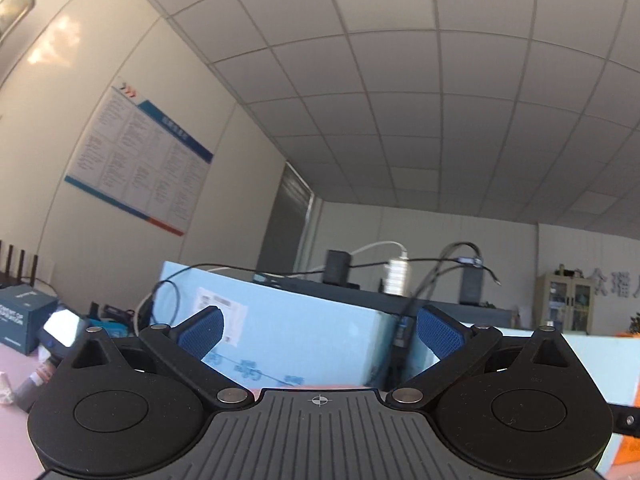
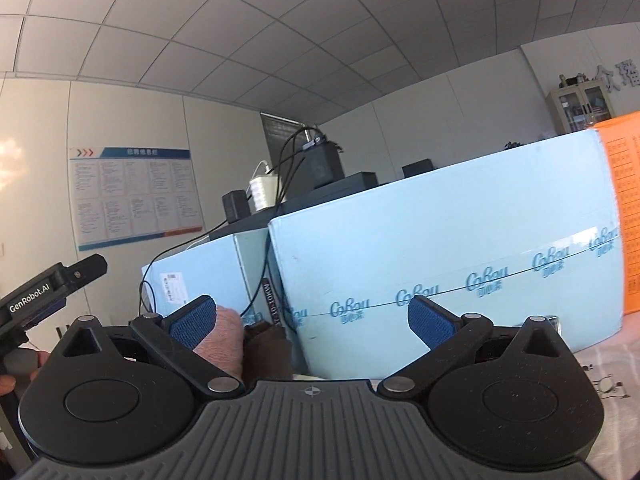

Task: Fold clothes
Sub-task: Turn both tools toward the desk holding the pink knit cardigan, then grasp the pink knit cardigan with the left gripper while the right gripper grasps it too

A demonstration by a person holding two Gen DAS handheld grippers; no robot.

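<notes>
My left gripper (image 1: 320, 330) is open and empty, tilted up toward the ceiling and the light blue boxes (image 1: 296, 336). My right gripper (image 2: 314, 326) is open and empty too, also raised. A pink knitted garment (image 2: 228, 340) and a dark brown one (image 2: 268, 352) lie just beyond my right gripper's left finger, in front of the boxes. The left gripper's black body (image 2: 44, 292) shows at the left edge of the right wrist view. No clothing shows in the left wrist view.
Large light blue cartons (image 2: 460, 256) stand close ahead with cables, chargers and black boxes (image 2: 324, 168) on top. An orange box (image 2: 624, 208) is at the right. A dark blue box (image 1: 24, 316) and small items sit at the left on the pink table (image 1: 10, 364).
</notes>
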